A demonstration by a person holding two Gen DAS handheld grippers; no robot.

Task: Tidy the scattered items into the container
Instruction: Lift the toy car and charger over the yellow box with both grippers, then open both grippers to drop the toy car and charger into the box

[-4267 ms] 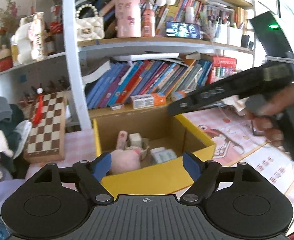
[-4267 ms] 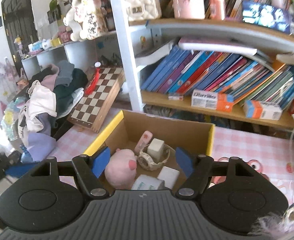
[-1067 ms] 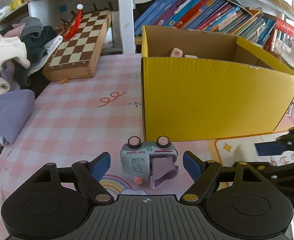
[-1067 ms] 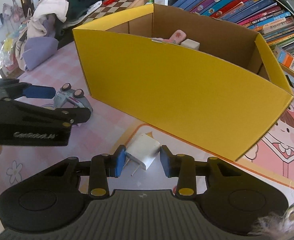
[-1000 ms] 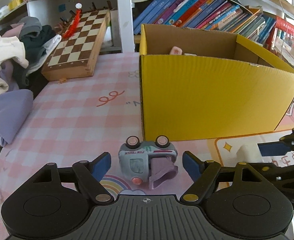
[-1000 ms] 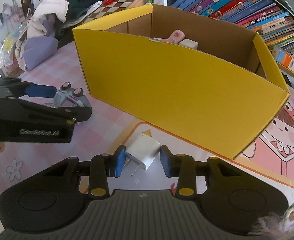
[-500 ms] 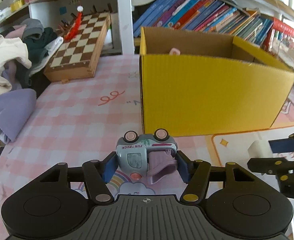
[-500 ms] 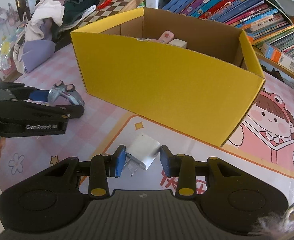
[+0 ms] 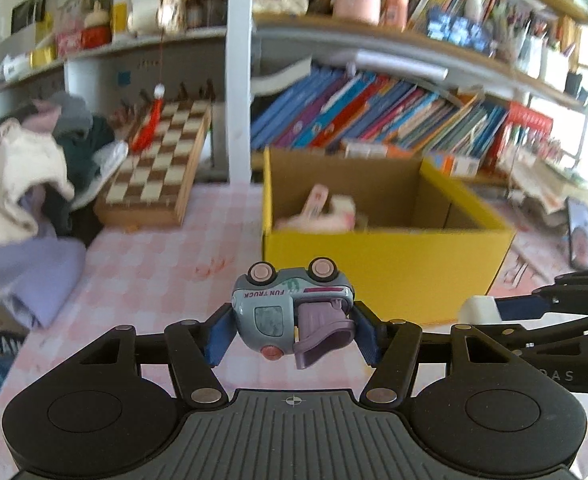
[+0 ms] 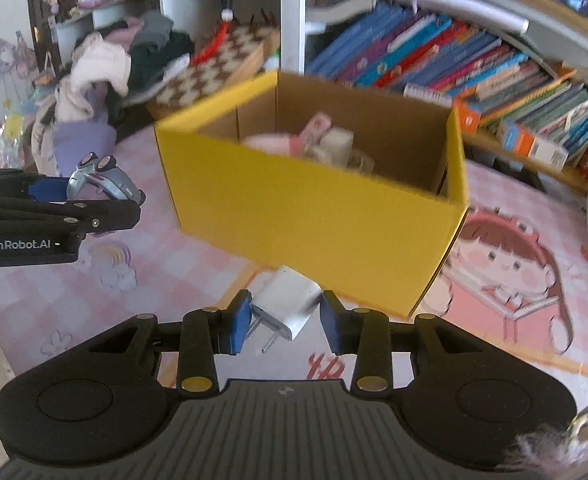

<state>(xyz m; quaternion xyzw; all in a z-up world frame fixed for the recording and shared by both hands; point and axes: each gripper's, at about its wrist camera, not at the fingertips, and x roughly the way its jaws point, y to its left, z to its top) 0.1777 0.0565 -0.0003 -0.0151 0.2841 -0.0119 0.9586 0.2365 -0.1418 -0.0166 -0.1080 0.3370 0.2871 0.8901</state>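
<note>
My left gripper [image 9: 292, 330] is shut on a grey-blue toy truck [image 9: 290, 316], held upside down above the table in front of the yellow cardboard box [image 9: 382, 264]. My right gripper [image 10: 286, 320] is shut on a white plug charger [image 10: 288, 302], lifted near the box's front wall [image 10: 314, 216]. The box holds a pink plush and small white items [image 10: 326, 140]. The left gripper with the truck [image 10: 102, 180] shows at the left of the right wrist view; the right gripper with the charger [image 9: 480, 308] shows at the right of the left wrist view.
A chessboard [image 9: 158, 168] leans at the shelf behind the box's left. A heap of clothes [image 9: 26, 184] lies at the table's left edge. Bookshelves [image 9: 374, 116] stand behind. A cartoon girl mat [image 10: 506, 276] covers the table at right.
Both grippers have risen off the table with their objects. The left gripper closed on the toy truck about half a second ago. The box interior has come into view.
</note>
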